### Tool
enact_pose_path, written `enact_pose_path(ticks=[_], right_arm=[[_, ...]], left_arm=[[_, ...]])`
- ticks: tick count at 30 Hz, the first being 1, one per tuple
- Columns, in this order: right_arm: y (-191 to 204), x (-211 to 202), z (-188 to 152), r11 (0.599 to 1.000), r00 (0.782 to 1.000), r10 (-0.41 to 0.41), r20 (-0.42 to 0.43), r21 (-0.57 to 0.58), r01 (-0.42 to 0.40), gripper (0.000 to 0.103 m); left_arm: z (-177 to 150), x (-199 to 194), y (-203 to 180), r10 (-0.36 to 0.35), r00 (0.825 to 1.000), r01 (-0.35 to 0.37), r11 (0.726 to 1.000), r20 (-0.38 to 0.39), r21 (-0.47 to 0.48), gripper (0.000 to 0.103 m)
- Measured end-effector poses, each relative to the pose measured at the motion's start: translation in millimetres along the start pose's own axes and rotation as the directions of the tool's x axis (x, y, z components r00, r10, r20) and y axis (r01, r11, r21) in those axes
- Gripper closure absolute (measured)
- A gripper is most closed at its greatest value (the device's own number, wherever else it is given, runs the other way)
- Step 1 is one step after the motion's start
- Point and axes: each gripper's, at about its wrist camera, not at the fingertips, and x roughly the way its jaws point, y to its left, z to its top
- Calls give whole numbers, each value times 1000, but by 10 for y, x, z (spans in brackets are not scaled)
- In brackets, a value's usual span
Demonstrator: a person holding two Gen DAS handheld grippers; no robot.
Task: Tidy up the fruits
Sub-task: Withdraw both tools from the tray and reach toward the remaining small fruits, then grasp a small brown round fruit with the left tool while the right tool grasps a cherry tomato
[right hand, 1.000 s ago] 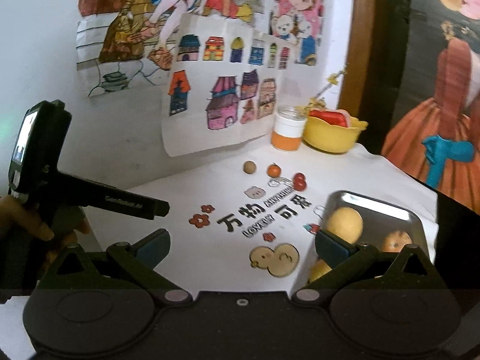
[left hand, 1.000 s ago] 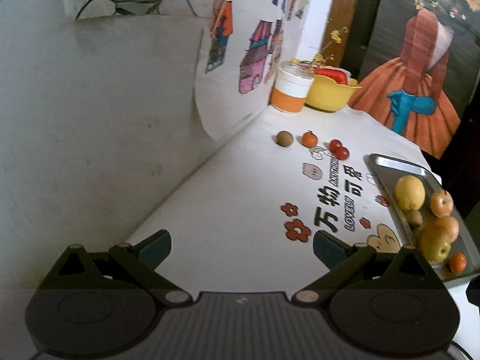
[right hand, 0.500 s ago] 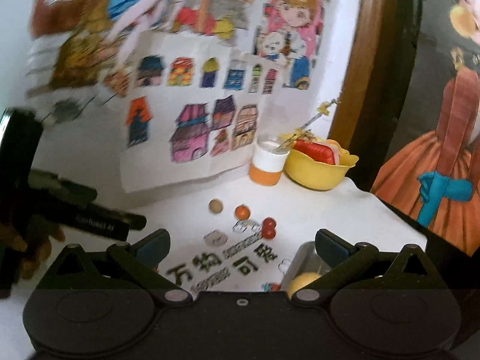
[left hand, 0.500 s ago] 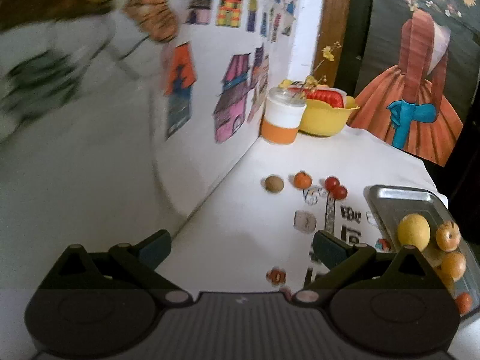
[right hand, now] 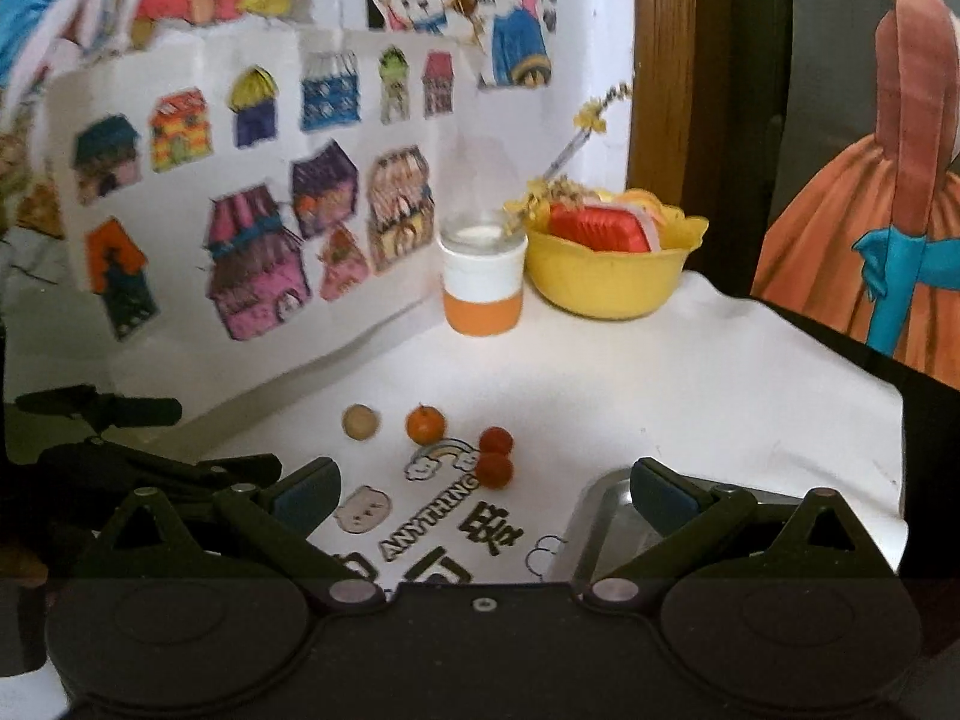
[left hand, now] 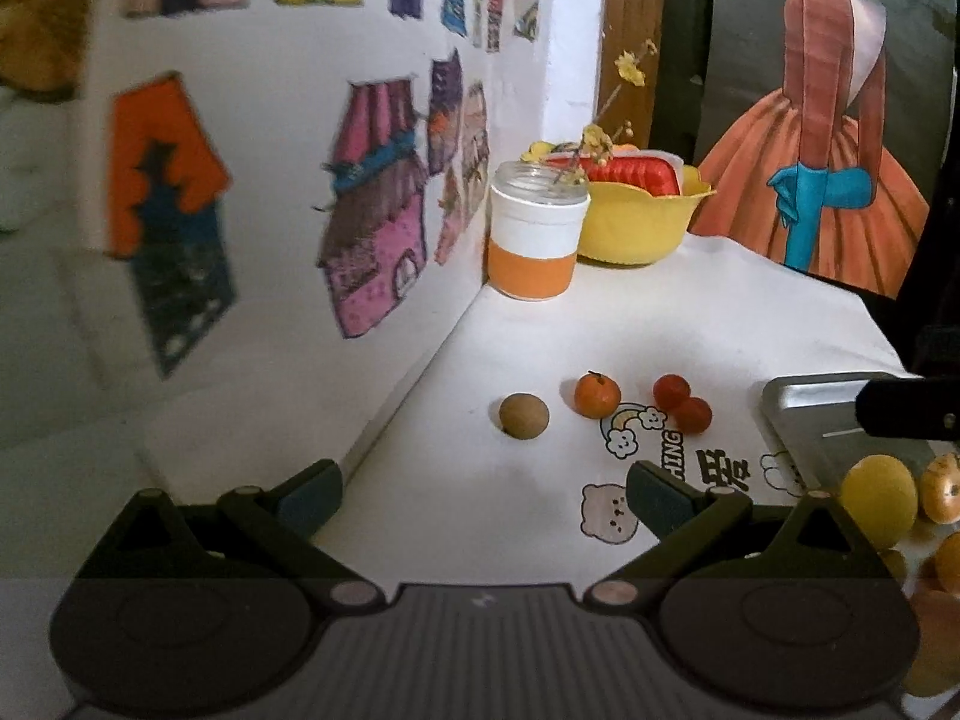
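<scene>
Both the left gripper and right gripper gape wide and empty above the white table, where one brown fruit, one small orange and two red tomatoes lie in a row left of the metal tray.

My left cam: metal tray cut off at right edge, fruits partly out of frame. Right cam: tray interior behind my finger; wall drawings blurred.

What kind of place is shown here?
Probably a home, perhaps a child's corner: coloured house drawings are stuck on the wall, a white cloth printed with cartoons covers the table, and a yellow bowl sits beside small fruits.
</scene>
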Motion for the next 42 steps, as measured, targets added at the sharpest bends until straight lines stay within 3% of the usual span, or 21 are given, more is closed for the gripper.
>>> enact_pose_path(ticks=[7, 17, 23, 42], right_arm=[[-136, 425, -25, 999, 998, 32, -58, -13, -33, 2], [-224, 811, 20, 998, 993, 61, -100, -9, -62, 24], [-199, 1021, 35, 997, 986, 62, -153, -28, -67, 45], [-142, 1358, 52, 995, 967, 83, -243, -32, -93, 61]], left_arm=[[-5, 274, -71, -11, 1000, 11, 999, -6, 47, 1], [41, 484, -112, -14, 1000, 12, 995, 20, 98, 1], [50, 560, -102, -28, 999, 26, 995, 19, 97, 12], [68, 736, -144, -72, 997, 70, 991, 7, 113, 35]])
